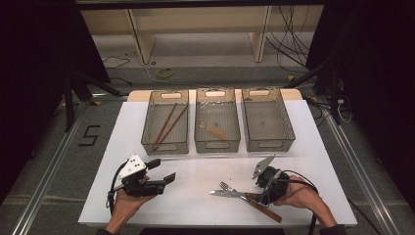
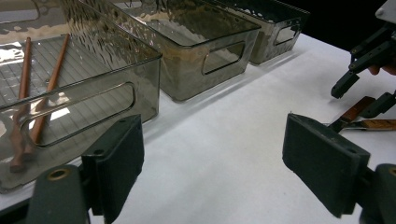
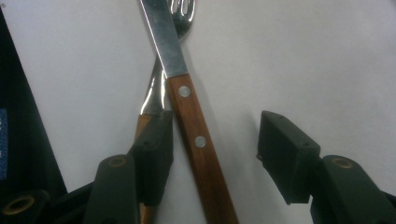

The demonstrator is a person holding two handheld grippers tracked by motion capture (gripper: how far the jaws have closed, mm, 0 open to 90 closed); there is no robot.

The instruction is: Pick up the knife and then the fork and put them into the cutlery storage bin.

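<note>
Right gripper (image 3: 212,140) stood spread over the knife (image 3: 194,135) and fork (image 3: 161,79); one pad touched the fork, the other stood apart, and nothing was pinched. Both utensils lay crossed on the white bench (image 1: 195,186), near its front edge and well in front of the right bin (image 1: 267,120). Left gripper (image 1: 164,178) hovered spread and empty, in front of the left bin (image 1: 165,122).

Three smoky transparent bins sat in a row along the rear of the bench. The left bin held two chopsticks (image 1: 169,125); the middle bin (image 1: 217,120) held a small wooden item (image 1: 213,130). Behind the bins, grey floor (image 1: 205,73) ran to pale shelving (image 1: 195,29), with loose cables (image 1: 288,46) near it. Black curtains (image 1: 367,58) flanked the bench.
</note>
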